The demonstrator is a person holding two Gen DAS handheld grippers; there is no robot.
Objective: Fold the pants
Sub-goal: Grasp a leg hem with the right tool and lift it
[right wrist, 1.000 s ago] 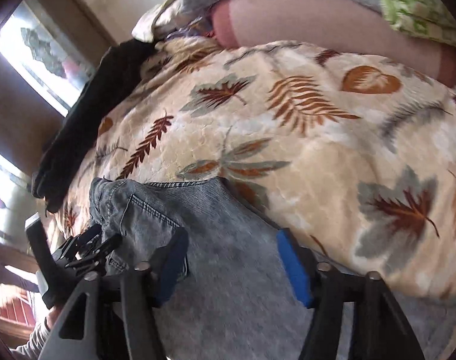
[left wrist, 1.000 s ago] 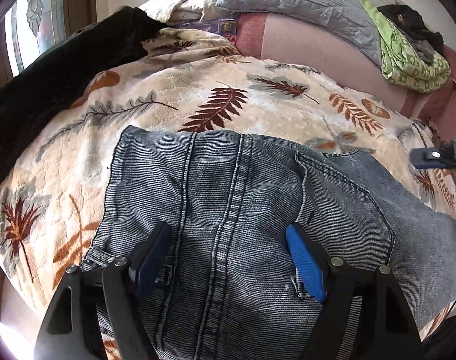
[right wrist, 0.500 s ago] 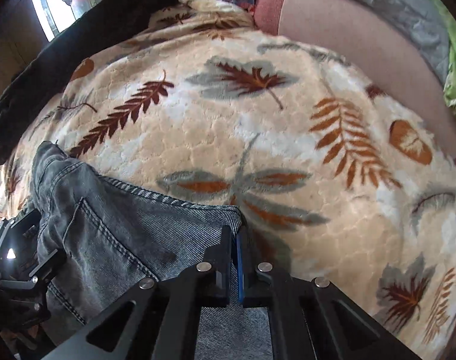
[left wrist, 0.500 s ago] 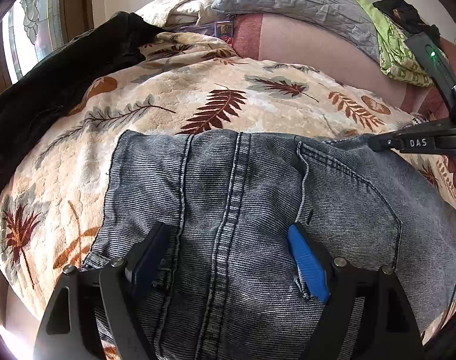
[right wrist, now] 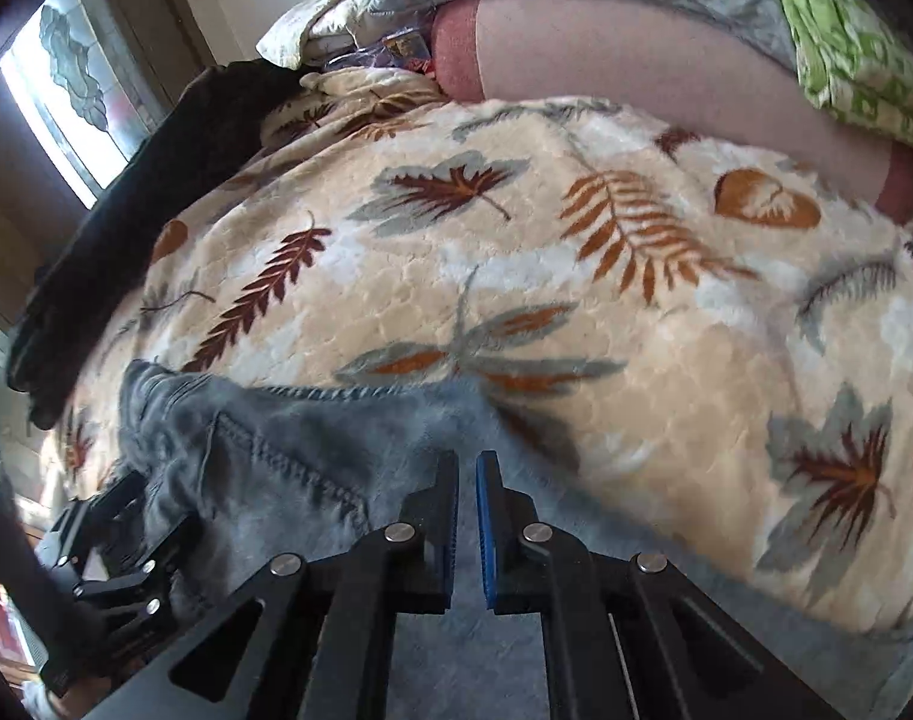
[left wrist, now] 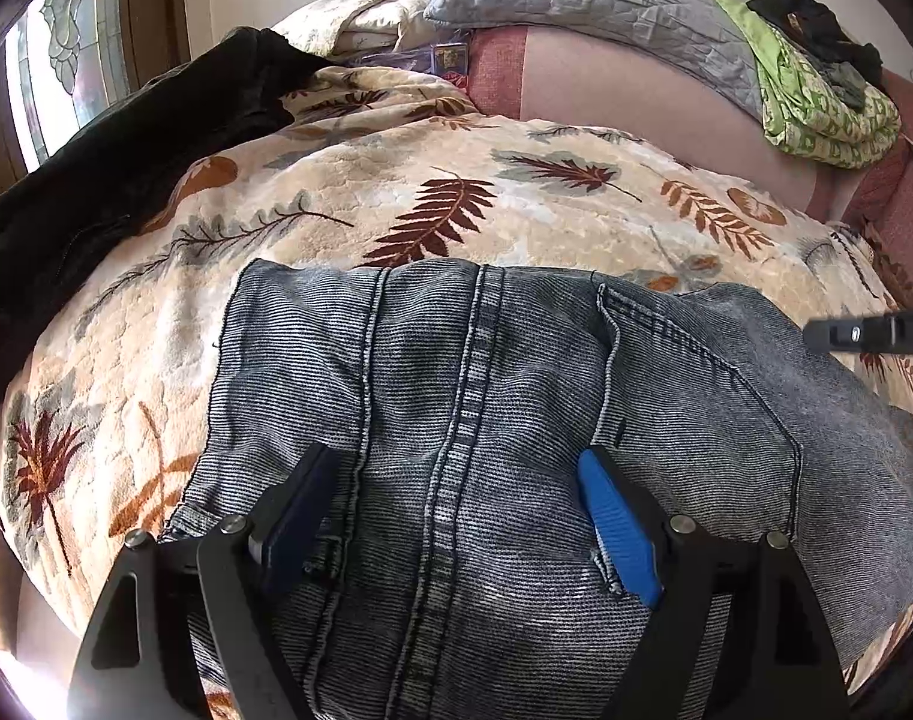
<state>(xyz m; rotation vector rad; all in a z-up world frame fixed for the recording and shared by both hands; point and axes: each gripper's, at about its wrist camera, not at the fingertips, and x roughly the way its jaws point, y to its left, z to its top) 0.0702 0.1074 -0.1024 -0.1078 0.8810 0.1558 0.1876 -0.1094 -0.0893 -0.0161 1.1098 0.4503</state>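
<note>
One pair of pants [left wrist: 486, 420], grey-blue washed denim, lies spread on the bed's leaf-print blanket [left wrist: 396, 192], on the near side of it, well apart from the pillows at the head.

Handling, as a judgement: denim is soft but thick, fairly heavy for cloth, not slippery, not fragile. It should drape and drag on the plush blanket rather than slide. Doubled seams and the waistband are the firmest places to pinch; single-layer panels would bunch.

Left gripper [left wrist: 456, 516]: jaws wide, straddling the centre seam of the pants near the waistband, nothing pinched. Whether the pads rest on the cloth, cannot tell.

Right gripper [right wrist: 466, 516]: jaws drawn almost together over the pants' edge nearest the blanket's bare stretch; no cloth visible in the slit between the pads, so no grip confirmed.

Count: one pair of pants, two grippers, one leaf blanket, one dark garment [left wrist: 114, 180] along the blanket's window side, one grey quilted pillow [left wrist: 588, 6], one green patterned cloth [left wrist: 828, 108] beside that pillow.
</note>
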